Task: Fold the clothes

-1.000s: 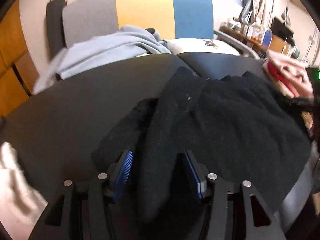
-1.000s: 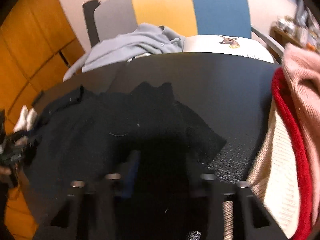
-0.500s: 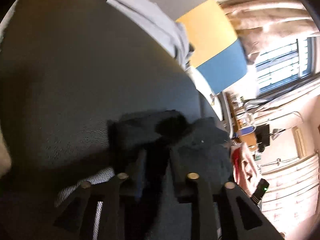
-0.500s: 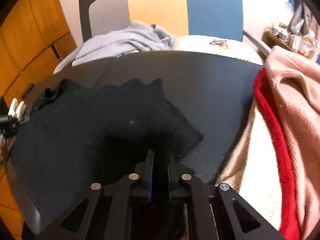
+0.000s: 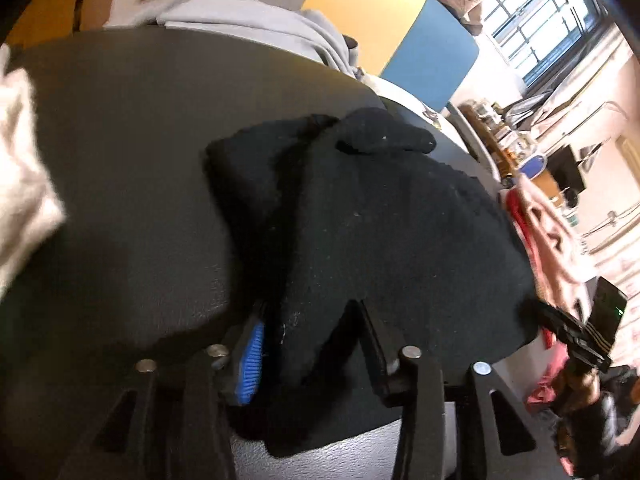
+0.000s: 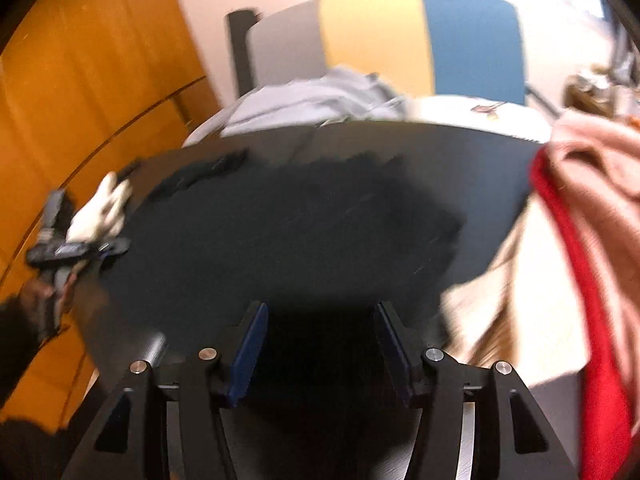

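Note:
A black knit garment [image 5: 380, 232] lies spread on the dark table [image 5: 132, 152]. A fold of it runs between the fingers of my left gripper [image 5: 308, 336], whose jaws stand apart with the cloth loose between them. In the right wrist view the same garment [image 6: 304, 224] lies flat on the table [image 6: 492, 156]. My right gripper [image 6: 322, 340] is open at the garment's near edge, with dark cloth between its fingers. The left gripper shows there at the far left [image 6: 76, 250].
A pink and red knit pile [image 6: 588, 216] lies at the table's right side, over cream cloth. A white cloth [image 5: 20, 168] lies at the left. A grey garment [image 5: 256, 28] hangs on the grey, yellow and blue chair [image 6: 400, 40] behind. Orange cabinets stand at the left.
Both grippers were shut on the black garment half a second ago and now stand open. The garment lies more spread out. The right wrist view is blurred by motion.

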A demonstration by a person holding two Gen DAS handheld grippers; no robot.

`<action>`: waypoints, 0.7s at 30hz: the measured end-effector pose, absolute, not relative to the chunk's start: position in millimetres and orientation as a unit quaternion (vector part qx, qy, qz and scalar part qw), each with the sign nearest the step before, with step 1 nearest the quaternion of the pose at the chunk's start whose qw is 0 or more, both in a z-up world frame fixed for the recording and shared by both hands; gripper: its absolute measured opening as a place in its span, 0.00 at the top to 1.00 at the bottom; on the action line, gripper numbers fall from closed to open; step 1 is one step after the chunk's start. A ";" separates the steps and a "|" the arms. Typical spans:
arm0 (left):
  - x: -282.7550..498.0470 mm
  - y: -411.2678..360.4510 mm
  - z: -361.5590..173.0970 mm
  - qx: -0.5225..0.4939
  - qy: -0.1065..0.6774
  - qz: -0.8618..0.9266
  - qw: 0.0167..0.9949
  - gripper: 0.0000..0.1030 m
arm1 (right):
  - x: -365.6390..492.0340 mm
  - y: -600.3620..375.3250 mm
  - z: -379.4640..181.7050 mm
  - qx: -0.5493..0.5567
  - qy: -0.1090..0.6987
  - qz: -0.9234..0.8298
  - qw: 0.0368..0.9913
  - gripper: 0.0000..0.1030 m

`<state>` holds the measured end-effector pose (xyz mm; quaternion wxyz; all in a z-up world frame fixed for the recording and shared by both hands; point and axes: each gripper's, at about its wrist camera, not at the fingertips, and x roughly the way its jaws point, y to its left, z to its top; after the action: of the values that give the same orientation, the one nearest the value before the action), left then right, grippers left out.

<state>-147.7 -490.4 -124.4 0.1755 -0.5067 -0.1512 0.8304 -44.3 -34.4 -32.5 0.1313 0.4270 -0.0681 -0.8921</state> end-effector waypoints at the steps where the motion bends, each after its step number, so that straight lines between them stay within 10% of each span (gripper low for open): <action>1: -143.5 -491.0 -124.4 -0.512 -0.146 0.829 0.170 0.68 | -41.2 -40.2 -40.9 0.443 -0.066 -0.884 0.133 0.44; 8: -95.7 -492.8 -119.1 -0.513 -0.108 0.841 0.136 0.76 | 1.0 -42.9 -65.5 0.473 -0.116 -0.863 0.136 0.43; 16: -76.1 -479.8 -59.1 -0.410 0.036 0.905 0.107 0.56 | 9.5 -50.7 -47.4 0.504 -0.118 -0.843 0.144 0.42; 21: -108.3 -420.0 -32.7 -0.349 0.167 0.906 0.173 0.46 | -37.1 -54.0 -15.0 0.429 -0.104 -0.888 0.130 0.18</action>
<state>-108.3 -420.0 -32.7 0.1730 -0.3491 0.1667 0.9058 -37.1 -54.0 -15.0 0.1298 0.4293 -0.1041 -0.8877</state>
